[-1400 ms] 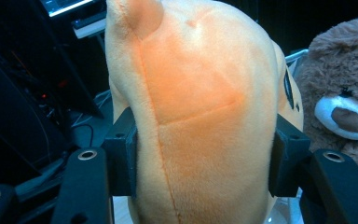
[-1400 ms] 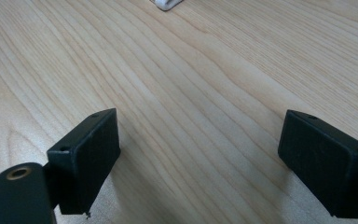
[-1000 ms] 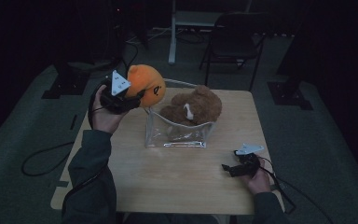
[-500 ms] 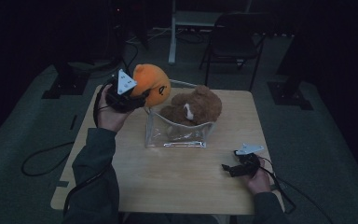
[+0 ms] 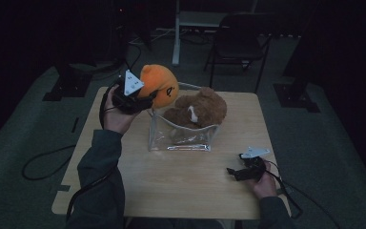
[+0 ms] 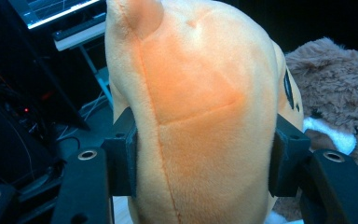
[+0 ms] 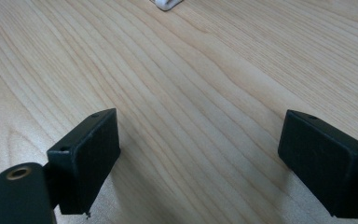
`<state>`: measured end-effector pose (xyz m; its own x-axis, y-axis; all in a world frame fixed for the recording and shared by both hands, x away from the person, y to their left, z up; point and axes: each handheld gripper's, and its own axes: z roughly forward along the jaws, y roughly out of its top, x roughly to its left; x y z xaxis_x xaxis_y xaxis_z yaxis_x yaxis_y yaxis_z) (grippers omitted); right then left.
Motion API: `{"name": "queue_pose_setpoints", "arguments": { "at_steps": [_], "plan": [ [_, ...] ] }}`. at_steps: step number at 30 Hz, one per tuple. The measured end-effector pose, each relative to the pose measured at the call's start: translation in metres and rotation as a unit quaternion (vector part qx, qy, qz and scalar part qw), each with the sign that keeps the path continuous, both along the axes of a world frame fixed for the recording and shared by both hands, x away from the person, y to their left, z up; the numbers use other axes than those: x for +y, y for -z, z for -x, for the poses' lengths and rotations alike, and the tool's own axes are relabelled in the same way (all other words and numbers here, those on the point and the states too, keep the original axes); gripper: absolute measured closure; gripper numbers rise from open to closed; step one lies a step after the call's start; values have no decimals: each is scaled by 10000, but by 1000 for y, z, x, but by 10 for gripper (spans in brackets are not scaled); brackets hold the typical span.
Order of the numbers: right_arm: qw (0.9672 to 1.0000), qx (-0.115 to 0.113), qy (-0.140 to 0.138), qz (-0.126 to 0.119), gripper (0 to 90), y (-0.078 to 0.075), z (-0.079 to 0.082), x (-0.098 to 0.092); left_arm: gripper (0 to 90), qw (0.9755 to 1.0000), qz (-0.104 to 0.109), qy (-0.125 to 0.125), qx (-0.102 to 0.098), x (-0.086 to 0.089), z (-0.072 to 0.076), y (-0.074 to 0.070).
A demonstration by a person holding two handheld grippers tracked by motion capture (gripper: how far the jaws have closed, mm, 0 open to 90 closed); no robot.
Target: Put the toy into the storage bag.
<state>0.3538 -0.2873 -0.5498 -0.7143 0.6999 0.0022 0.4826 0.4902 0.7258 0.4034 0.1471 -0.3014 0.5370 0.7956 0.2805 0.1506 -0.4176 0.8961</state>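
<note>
Dim light covers a room where a pale wooden table (image 5: pixel 181 191) stands on grey-green carpet, a dark chair (image 5: pixel 240 45) behind it and black stands at either side. At the table's far left, the left hand-held gripper (image 5: pixel 145 98) is raised above the tabletop, its jaws about half spread and pressed into both sides of an orange plush toy (image 5: pixel 159 85). The left gripper view shows the black pads sunk into the toy's soft flanks, a seam running down its back between them and a small ear at the top. The toy hangs at the upper left rim of a clear plastic bag (image 5: pixel 183 138) that stands open near the middle of the table. A brown teddy bear (image 5: pixel 198 110) sits inside the bag, its head and a white patch rising above the rim, just beside the orange toy. The person's dark sleeve (image 5: pixel 100 191) comes up from the bottom edge to the left hand. Near the table's right front corner, the right hand-held gripper (image 5: pixel 232 172) rests low on the wood, well apart from the bag. Its jaws stand wide open with bare wood grain between them, as the right gripper view shows. Cables (image 5: pixel 43 164) trail across the floor.
</note>
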Motion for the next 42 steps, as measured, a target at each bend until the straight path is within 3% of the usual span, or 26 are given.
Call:
{"name": "queue_pose_setpoints", "arguments": {
  "at_steps": [42],
  "plan": [
    [10000, 0, -3, -2, 120, 0, 0, 0, 411, 9995, -116, 223, 187, -22, -9, 14]
  ]
}}
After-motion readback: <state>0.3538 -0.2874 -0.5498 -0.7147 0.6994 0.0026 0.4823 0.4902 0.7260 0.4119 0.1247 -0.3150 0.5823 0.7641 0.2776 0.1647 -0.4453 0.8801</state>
